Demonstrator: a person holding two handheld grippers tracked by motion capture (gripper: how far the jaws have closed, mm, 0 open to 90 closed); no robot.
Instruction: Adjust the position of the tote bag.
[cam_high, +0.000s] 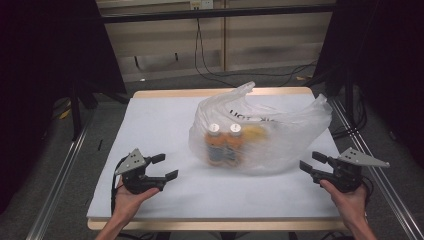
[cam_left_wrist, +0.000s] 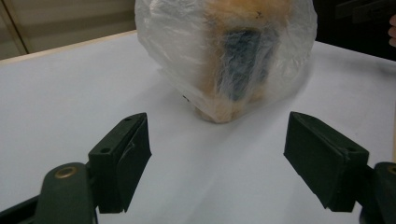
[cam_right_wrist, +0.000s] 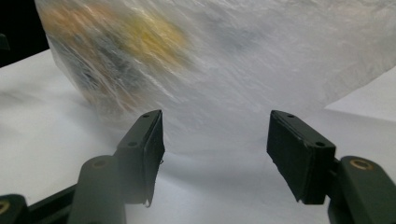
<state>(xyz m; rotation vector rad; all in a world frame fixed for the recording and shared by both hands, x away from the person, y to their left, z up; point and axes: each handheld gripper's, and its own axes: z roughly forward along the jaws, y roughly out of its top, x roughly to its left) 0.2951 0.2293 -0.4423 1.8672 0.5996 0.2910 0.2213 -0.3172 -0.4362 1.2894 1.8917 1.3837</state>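
Note:
A translucent white plastic bag (cam_high: 260, 132) lies on the white table top (cam_high: 160, 125), right of centre. Two orange bottles with white caps (cam_high: 224, 142) stand inside it, with something yellow (cam_high: 254, 132) beside them. My left gripper (cam_high: 164, 167) is open at the front left, aimed at the bag from a short way off; the bag (cam_left_wrist: 224, 60) sits beyond its jaws. My right gripper (cam_high: 312, 163) is open at the front right, close to the bag's lower right side. The bag's wall (cam_right_wrist: 243, 70) rises just past its jaws. Nothing lies between either pair of pads.
The table's wooden edge (cam_high: 215, 93) runs along the back. Metal rails (cam_high: 57, 180) flank the table on both sides. Cables (cam_high: 210, 70) trail on the floor behind. The person's hands (cam_high: 127, 200) come in from the bottom.

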